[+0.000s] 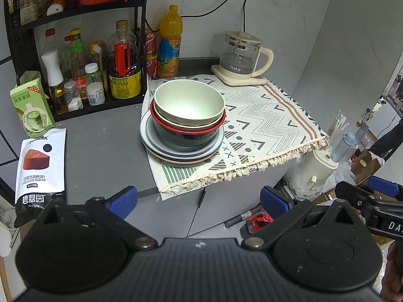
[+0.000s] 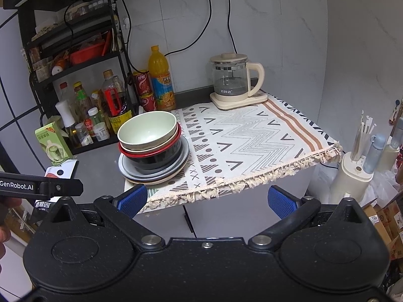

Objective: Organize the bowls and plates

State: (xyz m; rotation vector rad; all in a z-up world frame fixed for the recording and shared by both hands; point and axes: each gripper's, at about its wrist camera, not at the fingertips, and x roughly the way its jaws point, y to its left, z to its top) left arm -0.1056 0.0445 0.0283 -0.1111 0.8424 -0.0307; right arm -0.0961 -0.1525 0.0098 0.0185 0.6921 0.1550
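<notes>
One stack of dishes stands on the left part of a patterned cloth [image 1: 264,115] [image 2: 252,138]. On top sits a pale green bowl [image 1: 189,100] [image 2: 147,128], nested in a beige bowl, then a black bowl with a red rim [image 1: 186,136] [image 2: 153,157]. Under them lie grey-blue plates [image 1: 161,148] [image 2: 156,173] and a beige plate at the bottom. My left gripper [image 1: 199,198] hangs open off the counter's front edge, below the stack, holding nothing. My right gripper [image 2: 206,198] is also open and empty, in front of the cloth's fringe.
A black rack of sauce bottles [image 1: 100,75] [image 2: 95,115] stands left of the stack. An orange juice bottle [image 1: 170,42] and red cans are behind it. A glass kettle [image 1: 241,55] [image 2: 231,80] occupies the cloth's back right. Snack packs [image 1: 40,166] lie at the left; a utensil holder [image 2: 357,173] stands lower right.
</notes>
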